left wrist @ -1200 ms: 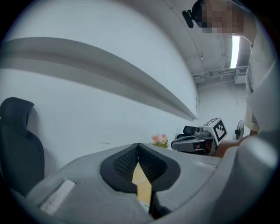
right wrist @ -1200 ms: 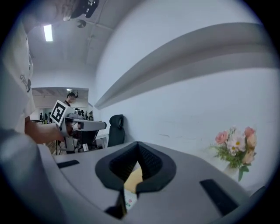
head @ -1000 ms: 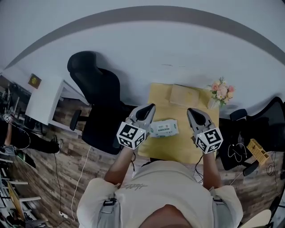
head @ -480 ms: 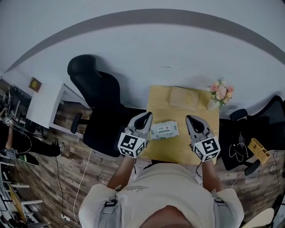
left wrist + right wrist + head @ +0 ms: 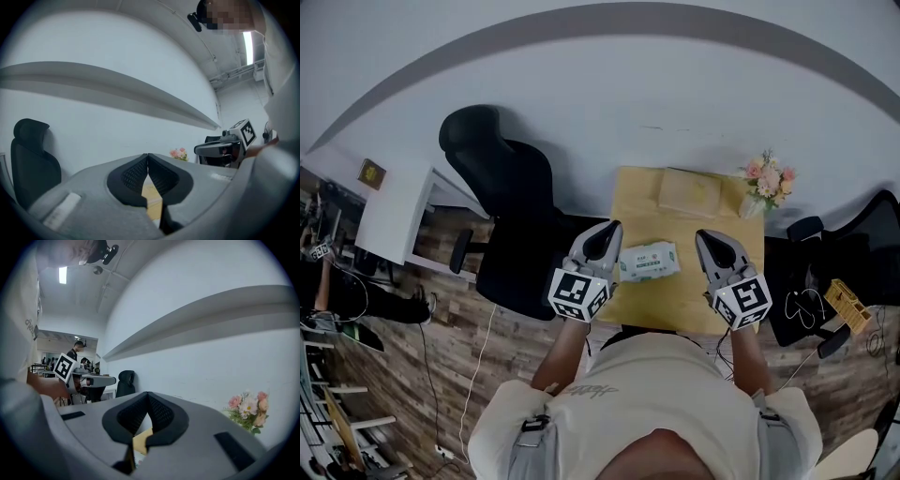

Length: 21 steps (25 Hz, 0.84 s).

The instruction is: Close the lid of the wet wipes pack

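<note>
The wet wipes pack (image 5: 649, 262), white with green print, lies flat on the yellow table (image 5: 689, 302), near its left edge. It is too small in the head view to tell how its lid stands. My left gripper (image 5: 607, 233) hovers just left of the pack, over the table's edge, shut with nothing in it (image 5: 148, 157). My right gripper (image 5: 709, 241) hangs to the right of the pack, a short gap away, also shut and empty (image 5: 147, 397). Both point toward the wall. Each gripper view shows only a sliver of table between its jaws.
A flat beige box (image 5: 689, 193) lies at the table's far edge, with a small vase of pink flowers (image 5: 766, 184) at the far right corner. A black office chair (image 5: 502, 192) stands left of the table. Dark gear and cables (image 5: 825, 300) are on the right.
Both grippers stay shut on either side of the pack with barely any movement. The head view has shifted slightly.
</note>
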Tool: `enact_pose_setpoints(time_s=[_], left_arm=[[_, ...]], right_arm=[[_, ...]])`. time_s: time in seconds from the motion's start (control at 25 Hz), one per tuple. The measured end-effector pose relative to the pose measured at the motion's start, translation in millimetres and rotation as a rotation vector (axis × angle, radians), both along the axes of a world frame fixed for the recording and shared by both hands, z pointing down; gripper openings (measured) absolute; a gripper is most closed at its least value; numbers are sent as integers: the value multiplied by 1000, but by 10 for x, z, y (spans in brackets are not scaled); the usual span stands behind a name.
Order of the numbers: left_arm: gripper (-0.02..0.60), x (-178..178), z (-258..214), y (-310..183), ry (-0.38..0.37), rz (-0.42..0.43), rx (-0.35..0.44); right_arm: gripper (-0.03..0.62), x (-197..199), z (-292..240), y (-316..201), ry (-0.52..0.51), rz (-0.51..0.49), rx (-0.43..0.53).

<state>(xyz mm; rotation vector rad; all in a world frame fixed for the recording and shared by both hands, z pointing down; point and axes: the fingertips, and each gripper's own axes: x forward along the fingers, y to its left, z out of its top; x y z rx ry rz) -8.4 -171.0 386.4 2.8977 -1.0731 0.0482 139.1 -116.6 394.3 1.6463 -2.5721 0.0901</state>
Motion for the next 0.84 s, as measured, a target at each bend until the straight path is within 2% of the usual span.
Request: enact_pose_setpoints(time_s=[0.48, 0.84], left_arm=[[17, 85, 56, 23, -24, 30, -20], [17, 177, 73, 52, -27, 53, -17]], right_arm=[[2, -14, 12, 16, 45, -11, -2], [2, -11, 89, 22, 41, -15, -5]])
